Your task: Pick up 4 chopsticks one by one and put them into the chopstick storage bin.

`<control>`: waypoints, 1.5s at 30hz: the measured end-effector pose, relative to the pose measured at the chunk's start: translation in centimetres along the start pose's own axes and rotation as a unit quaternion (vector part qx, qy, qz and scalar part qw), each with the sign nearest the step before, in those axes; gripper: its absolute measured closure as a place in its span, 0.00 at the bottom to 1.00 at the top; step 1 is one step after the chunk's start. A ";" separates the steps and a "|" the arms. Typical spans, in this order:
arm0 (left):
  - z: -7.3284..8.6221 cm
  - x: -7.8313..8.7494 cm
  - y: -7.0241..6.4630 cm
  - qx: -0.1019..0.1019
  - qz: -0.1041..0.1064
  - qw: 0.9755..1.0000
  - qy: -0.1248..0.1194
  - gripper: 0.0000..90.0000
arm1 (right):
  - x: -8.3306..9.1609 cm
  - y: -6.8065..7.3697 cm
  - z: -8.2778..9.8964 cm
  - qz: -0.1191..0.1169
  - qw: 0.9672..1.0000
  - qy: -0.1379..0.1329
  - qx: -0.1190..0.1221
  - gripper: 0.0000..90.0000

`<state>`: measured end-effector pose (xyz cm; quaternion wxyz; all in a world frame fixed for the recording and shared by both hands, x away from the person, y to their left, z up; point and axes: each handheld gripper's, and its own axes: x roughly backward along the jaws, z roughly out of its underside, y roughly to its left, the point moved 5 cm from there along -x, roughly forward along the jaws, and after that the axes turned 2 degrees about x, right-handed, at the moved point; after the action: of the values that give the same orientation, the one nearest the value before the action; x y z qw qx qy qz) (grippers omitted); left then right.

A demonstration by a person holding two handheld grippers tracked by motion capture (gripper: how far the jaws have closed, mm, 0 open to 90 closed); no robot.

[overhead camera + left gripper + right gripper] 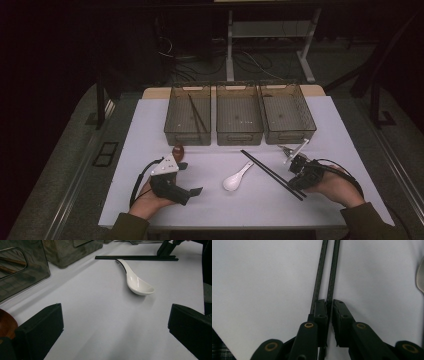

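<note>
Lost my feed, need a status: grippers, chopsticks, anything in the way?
Right gripper shut on black chopsticks, flat on the white table. Left gripper open, nothing between its jaws. White spoon lies just left of the chopsticks, apart.

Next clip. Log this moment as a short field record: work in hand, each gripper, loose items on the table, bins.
work in hand: picking up the black chopsticks from the white table
right gripper: fingers closed around one chopstick, the other just outside them
left gripper: open, holding nothing
white spoon: lying mid-table, untouched
brown spoon: beside the left gripper
bins: three mesh bins in a row; the left one holds chopsticks
</note>
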<state>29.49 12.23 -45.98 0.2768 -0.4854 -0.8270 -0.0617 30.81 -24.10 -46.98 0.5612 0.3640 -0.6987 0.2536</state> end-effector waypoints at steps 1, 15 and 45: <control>0.0 0.0 0.0 0.000 0.000 1.000 0.001 0.00 | 0.0 0.0 0.0 0.001 1.000 0.002 0.000 0.91; 0.0 0.0 0.0 -0.001 0.000 1.000 0.000 0.00 | 0.0 -0.1 -0.2 0.007 1.000 0.008 -0.019 0.94; 0.0 0.0 0.0 -0.001 -0.001 1.000 0.000 0.00 | 2.6 -0.8 0.6 -0.023 0.988 -0.153 -0.024 0.94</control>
<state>29.50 12.26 -45.97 0.2760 -0.4844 -0.8278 -0.0625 30.84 -25.66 -44.67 0.4618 0.4007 -0.7739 0.1652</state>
